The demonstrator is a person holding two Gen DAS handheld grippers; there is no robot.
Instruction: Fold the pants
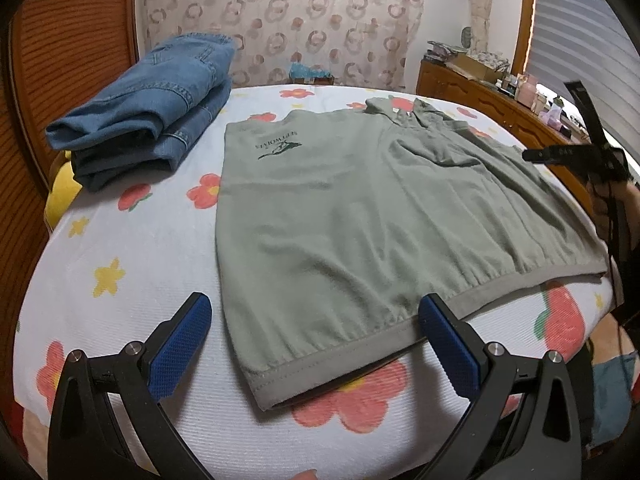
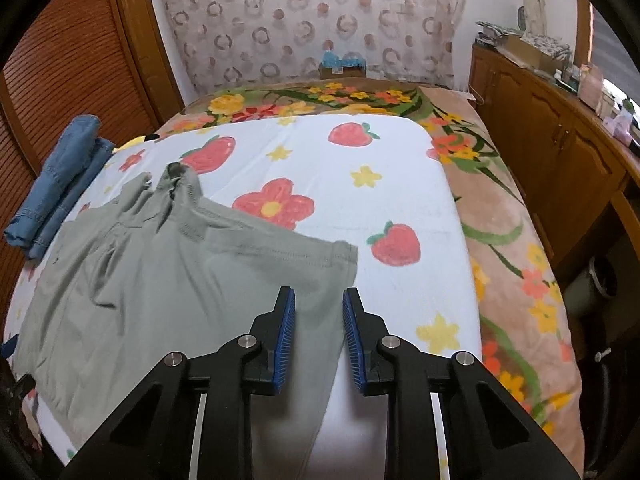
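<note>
Lying flat on the flowered sheet (image 2: 360,152), the grey-green garment (image 1: 360,216) was spread near the front edge of the bed, its elastic hem (image 1: 360,344) facing you and a dark printed logo (image 1: 278,148) towards the far left corner. You could judge it light, soft and limp: it would sag and wrinkle wherever unsupported, so it needed a pinch at two corners rather than at one point. The firmer banded hem offered the best hold. Your left gripper (image 1: 316,344) hung just above that hem with its jaws spread wide, nothing between the pads. Your right gripper (image 2: 319,336) stood over the garment's right edge, its jaws narrowed to a small gap; fabric lay beneath them, but the pads did not appear to press on it. The protruding corner (image 2: 344,252) beyond was a fair second grasp point. A folded stack of blue jeans (image 1: 148,108) lay well apart at the far left, against the wooden slatted panel (image 1: 68,52).
</note>
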